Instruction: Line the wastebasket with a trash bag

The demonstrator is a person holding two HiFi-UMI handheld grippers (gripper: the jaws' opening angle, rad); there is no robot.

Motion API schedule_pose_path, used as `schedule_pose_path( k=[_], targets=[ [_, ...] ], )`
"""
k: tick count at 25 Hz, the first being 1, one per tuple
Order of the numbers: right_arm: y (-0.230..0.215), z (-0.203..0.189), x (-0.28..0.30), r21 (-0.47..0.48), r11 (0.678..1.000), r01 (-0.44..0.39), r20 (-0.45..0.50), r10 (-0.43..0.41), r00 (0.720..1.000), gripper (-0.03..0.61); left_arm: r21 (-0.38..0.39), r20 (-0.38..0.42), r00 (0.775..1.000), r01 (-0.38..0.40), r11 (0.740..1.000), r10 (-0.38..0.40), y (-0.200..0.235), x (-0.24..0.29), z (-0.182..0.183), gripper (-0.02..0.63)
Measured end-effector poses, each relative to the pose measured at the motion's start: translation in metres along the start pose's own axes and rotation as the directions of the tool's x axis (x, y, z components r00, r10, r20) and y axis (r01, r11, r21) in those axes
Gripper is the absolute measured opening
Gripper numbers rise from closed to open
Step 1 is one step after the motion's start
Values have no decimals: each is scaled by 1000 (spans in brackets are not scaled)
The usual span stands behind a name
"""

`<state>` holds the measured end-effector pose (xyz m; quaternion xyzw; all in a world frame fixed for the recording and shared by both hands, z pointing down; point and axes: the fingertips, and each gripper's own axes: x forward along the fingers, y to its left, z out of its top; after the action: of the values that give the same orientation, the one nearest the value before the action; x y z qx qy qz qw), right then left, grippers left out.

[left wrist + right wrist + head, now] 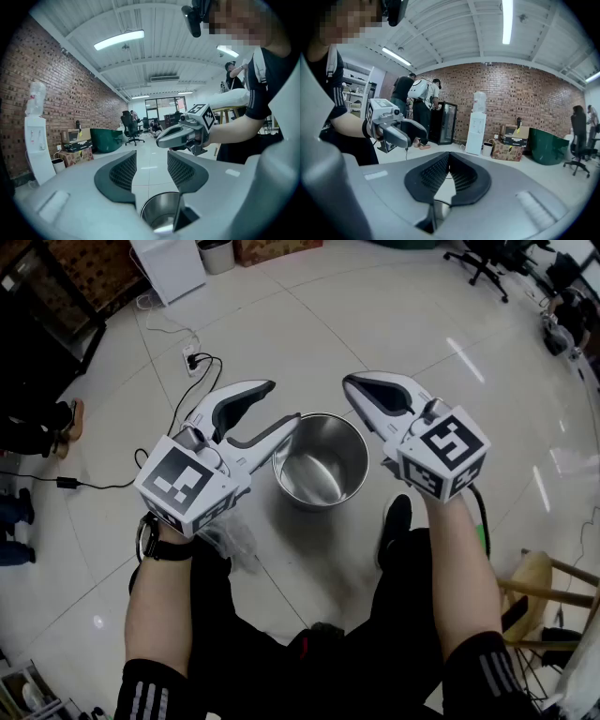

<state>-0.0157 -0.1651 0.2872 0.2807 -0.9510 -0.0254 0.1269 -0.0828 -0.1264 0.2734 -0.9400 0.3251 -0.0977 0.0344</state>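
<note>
Wastebasket (321,465), round shiny steel, between released left hand-held gripper (282,402) and clenched right hand-held gripper (352,383)

Wastebasket (322,472) on floor (403,329), left of shoe (395,524)

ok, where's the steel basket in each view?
Head view: basket dead centre.
Left gripper view: bottom centre, below the open jaws and partly hidden by one.
Right gripper view: only a sliver of rim, under the shut jaws.
Shared landmark: the white water dispenser, at the top left in the head view, far left in the left gripper view, and centre in the right gripper view.
</note>
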Motion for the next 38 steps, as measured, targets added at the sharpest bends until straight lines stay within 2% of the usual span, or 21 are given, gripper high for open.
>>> schedule_pose_path(
  k=[10,23,30,38],
  targets=[
    [8,-4,13,-2,1000,7,-3,-7,1000,25,-10,12,1000,-19,1000,19,15,-17,4,201],
    [74,-30,81,-39,990,-133,-88,129,988,70,-35,48,995,-89,995,90,41,-50,11,201],
    [120,-49,135,-43,975,-219,-135,211,968,95,-46,51,991,-121,992,124,52,-68,12,201],
    [205,-101,198,-19,934,-356,-226,342,912,115,-94,75,978,-189,978,196,79,-99,14,201]
  ],
)
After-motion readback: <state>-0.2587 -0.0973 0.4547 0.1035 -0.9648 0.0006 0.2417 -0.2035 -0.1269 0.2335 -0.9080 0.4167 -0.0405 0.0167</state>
